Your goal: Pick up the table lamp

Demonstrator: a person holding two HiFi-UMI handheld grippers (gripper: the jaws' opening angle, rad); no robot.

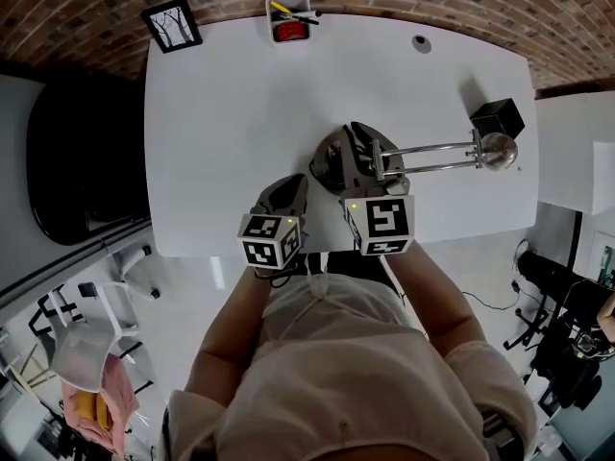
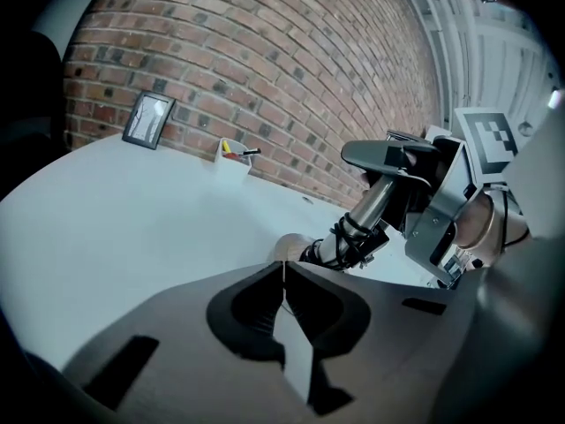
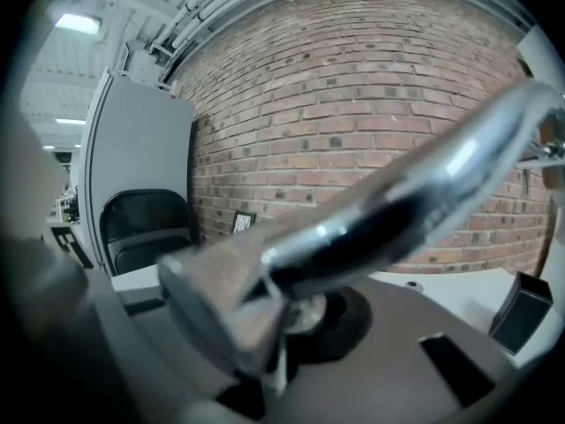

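The chrome table lamp (image 1: 432,152) stands on the white table (image 1: 231,113), its dark base (image 1: 332,161) near the front edge and its twin-rod arm reaching right to a round head (image 1: 500,150). My right gripper (image 1: 370,163) is shut on the lamp's lower arm just above the base. In the right gripper view the shiny arm (image 3: 380,210) fills the picture and runs down between the jaws of the right gripper (image 3: 282,334). My left gripper (image 1: 288,192) hovers left of the base, shut and empty. Its view shows the left gripper (image 2: 282,268) short of the lamp's post (image 2: 366,210).
A black picture frame (image 1: 173,25) and a white pen holder (image 1: 288,17) stand at the table's far edge by the brick wall. A black box (image 1: 498,118) sits right beside the lamp head. A black chair (image 1: 77,161) stands left of the table.
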